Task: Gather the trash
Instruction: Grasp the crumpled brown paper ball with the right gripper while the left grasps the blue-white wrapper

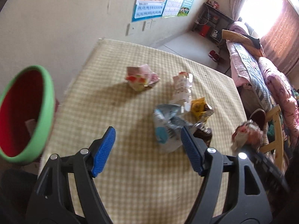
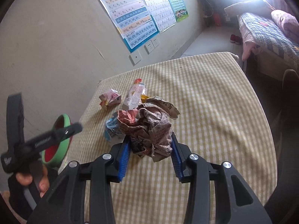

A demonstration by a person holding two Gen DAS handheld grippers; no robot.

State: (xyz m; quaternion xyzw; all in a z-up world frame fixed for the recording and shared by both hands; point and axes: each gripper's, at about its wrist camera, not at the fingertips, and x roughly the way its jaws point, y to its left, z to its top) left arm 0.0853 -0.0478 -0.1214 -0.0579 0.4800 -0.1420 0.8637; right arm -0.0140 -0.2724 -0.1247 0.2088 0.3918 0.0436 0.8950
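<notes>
A: Where is the crumpled ball of printed pinkish newspaper (image 2: 147, 130)?

B: Clamped between the right gripper's (image 2: 150, 149) blue ribbed fingers (image 2: 124, 155), lifted above the checked yellow bench (image 2: 214, 112).

A: And the left gripper (image 1: 147, 145)?

B: Its fingers stand apart, holding nothing, over the bench; the crushed blue-and-white foil wrapper (image 1: 166, 128) lies just beyond the right-hand fingertip. The green-rimmed red bin (image 1: 24, 112) sits left.
</notes>
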